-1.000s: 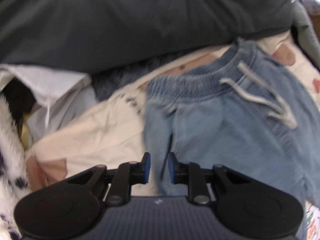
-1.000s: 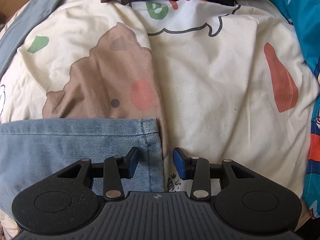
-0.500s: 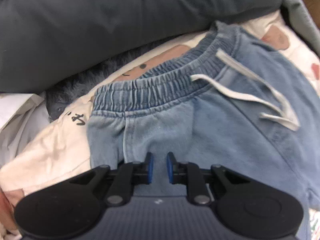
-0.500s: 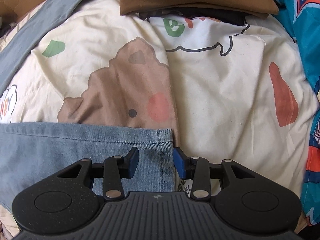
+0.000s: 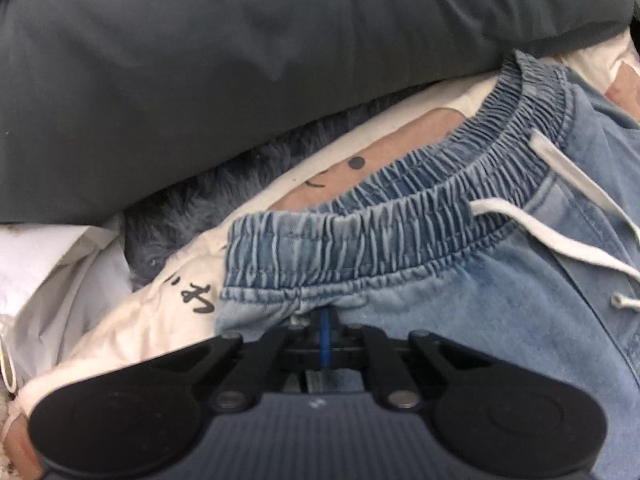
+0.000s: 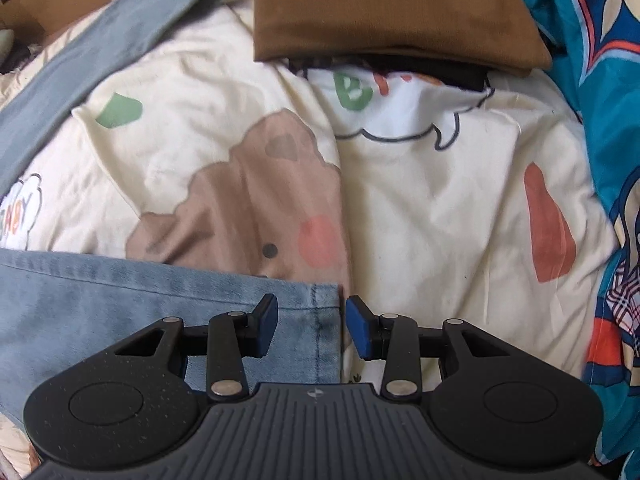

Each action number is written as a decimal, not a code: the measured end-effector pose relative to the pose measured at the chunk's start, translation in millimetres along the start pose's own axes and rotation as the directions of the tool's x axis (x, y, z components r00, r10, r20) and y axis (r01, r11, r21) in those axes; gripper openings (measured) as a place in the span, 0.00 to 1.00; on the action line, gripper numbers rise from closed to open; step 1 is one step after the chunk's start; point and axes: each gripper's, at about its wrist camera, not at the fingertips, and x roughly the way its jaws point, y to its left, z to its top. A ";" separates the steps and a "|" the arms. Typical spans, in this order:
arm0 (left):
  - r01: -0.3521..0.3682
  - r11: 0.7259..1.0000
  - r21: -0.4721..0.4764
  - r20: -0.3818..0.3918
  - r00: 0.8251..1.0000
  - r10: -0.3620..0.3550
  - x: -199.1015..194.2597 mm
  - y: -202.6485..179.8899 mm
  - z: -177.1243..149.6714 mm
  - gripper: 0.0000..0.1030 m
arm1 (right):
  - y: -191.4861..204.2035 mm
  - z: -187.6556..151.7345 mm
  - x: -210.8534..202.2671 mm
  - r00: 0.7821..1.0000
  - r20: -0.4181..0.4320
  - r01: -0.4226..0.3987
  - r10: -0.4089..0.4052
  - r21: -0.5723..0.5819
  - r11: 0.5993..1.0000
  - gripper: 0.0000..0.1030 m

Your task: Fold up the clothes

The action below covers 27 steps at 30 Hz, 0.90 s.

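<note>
Light blue denim pants (image 5: 460,312) with a gathered elastic waistband (image 5: 360,244) and a white drawstring (image 5: 560,240) lie on a cream cartoon-print sheet (image 5: 152,320). My left gripper (image 5: 326,330) points down just below the waistband's left end. Its blue pads are pressed together and a small pucker of denim is pinched there. In the right wrist view, a pant leg's hem (image 6: 316,304) lies flat, and my right gripper (image 6: 312,326) hovers over its corner. Its jaws stand apart, straddling the hem seam without pressing it.
A dark grey pillow (image 5: 280,60) and a fuzzy blue-grey fabric (image 5: 192,216) lie behind the waistband. A folded brown garment (image 6: 392,8) sits at the far end of the sheet (image 6: 440,220), a grey-blue cloth (image 6: 100,52) at far left, and a teal patterned blanket (image 6: 612,120) along the right.
My left gripper moved down and in toward the waistband, then closed its jaws on the denim. The right gripper rose slightly over the hem corner, still parted.
</note>
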 end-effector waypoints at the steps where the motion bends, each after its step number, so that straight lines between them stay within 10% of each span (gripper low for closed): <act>1: -0.002 1.000 0.010 -0.008 1.000 0.002 -2.3 -0.9 0.1 0.03 | 1.3 0.4 -1.1 1.000 0.008 -0.003 0.003 0.004 1.000 0.43; 27: 0.027 0.998 0.061 0.053 0.998 -0.031 -163.3 10.4 -7.0 0.50 | 10.8 -15.7 49.7 0.993 -0.104 -0.056 0.049 -0.063 0.996 0.35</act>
